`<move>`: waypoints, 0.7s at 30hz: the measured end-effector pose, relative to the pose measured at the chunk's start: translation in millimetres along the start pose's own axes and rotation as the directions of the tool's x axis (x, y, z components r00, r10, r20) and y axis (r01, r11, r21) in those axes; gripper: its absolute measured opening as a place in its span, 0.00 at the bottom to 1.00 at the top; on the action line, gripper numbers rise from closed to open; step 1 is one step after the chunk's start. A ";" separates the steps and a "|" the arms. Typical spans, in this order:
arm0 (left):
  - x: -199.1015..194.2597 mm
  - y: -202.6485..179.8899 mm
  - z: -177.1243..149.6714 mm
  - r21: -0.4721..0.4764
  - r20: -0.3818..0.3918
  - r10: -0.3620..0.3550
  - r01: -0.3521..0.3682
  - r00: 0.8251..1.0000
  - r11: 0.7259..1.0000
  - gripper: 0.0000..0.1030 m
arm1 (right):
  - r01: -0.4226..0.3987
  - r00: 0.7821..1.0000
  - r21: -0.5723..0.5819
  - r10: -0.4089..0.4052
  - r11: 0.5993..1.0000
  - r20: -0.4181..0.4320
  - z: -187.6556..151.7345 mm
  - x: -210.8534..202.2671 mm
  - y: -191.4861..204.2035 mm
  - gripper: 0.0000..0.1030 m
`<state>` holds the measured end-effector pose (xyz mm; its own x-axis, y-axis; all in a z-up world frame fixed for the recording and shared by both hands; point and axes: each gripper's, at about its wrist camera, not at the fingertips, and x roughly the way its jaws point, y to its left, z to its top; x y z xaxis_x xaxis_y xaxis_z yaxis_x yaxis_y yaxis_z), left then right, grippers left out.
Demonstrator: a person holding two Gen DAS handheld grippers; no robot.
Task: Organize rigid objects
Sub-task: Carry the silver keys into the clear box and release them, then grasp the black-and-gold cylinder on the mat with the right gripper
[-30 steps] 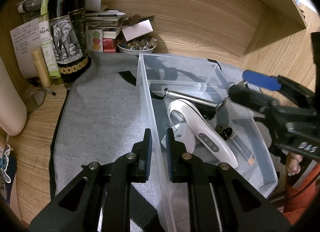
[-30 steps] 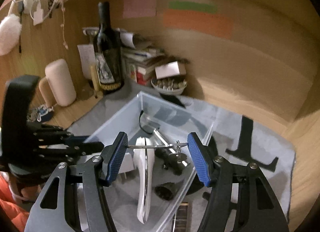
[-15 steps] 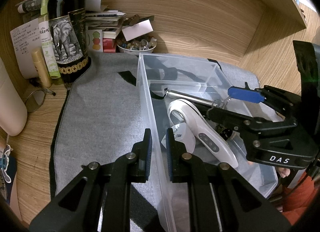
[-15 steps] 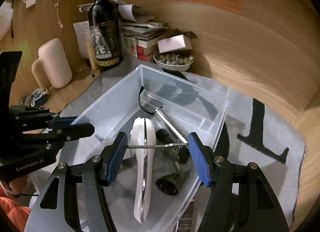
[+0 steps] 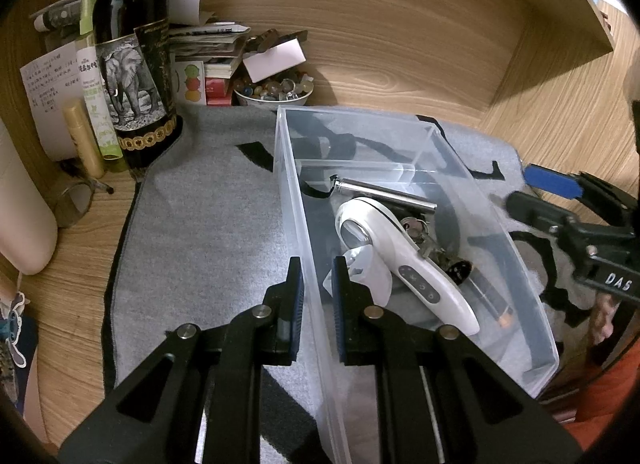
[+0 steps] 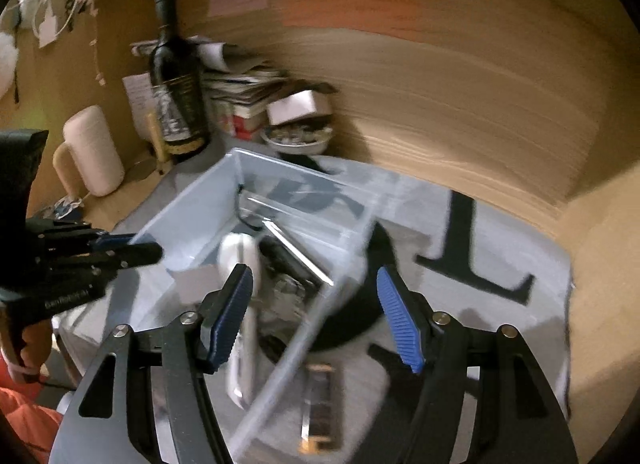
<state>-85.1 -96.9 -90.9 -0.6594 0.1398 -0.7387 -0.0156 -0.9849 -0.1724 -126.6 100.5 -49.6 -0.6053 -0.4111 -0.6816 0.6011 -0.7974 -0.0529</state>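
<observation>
left gripper (image 5: 316,284) pinches the near-left wall of the clear plastic bin (image 5: 516,248); right gripper (image 6: 316,304), jaws spread and empty, hangs over the bin's right edge, dark slim bar (image 6: 320,396) lying lengthwise right below

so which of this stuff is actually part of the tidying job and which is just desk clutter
Part of the job:
- clear plastic bin, its wall clamped by the left gripper
- white handheld device in it
- metal rod in it
- right gripper, open

Just lying about:
- wine bottle
- bowl of beads
- stack of books
</observation>
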 end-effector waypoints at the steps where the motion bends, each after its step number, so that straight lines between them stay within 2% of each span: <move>1: 0.0 0.5 0.1 -0.001 0.000 -0.001 0.001 1.000 1.000 0.11 | 0.012 1.000 0.006 -0.012 1.000 -0.001 -1.2 -2.6 -3.5 0.60; 5: 0.1 1.2 0.2 -0.003 -0.001 -0.002 0.002 1.000 1.000 0.11 | 0.059 0.998 0.038 -0.058 0.998 -0.023 -14.8 -13.4 -20.0 0.60; 9: 0.0 2.2 0.3 -0.001 -0.002 0.001 -0.001 1.000 1.000 0.11 | 0.077 0.995 0.069 -0.071 0.995 -0.076 -37.1 -14.1 -28.5 0.60; 18: 0.5 1.8 0.2 -0.002 -0.005 0.005 -0.005 1.000 1.000 0.11 | -0.002 0.985 0.111 0.021 0.994 -0.173 -71.8 6.6 -24.0 0.59; 21: 0.4 1.8 0.4 0.000 -0.005 0.003 -0.003 1.000 1.000 0.11 | -0.007 0.982 0.109 0.028 0.994 -0.189 -75.9 13.3 -23.6 0.55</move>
<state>-85.7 -98.7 -91.3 -0.6557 0.1372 -0.7424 -0.0135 -0.9853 -0.1701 -109.2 147.4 -112.8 -0.4792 -0.3424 -0.8082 0.5453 -0.8377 0.0316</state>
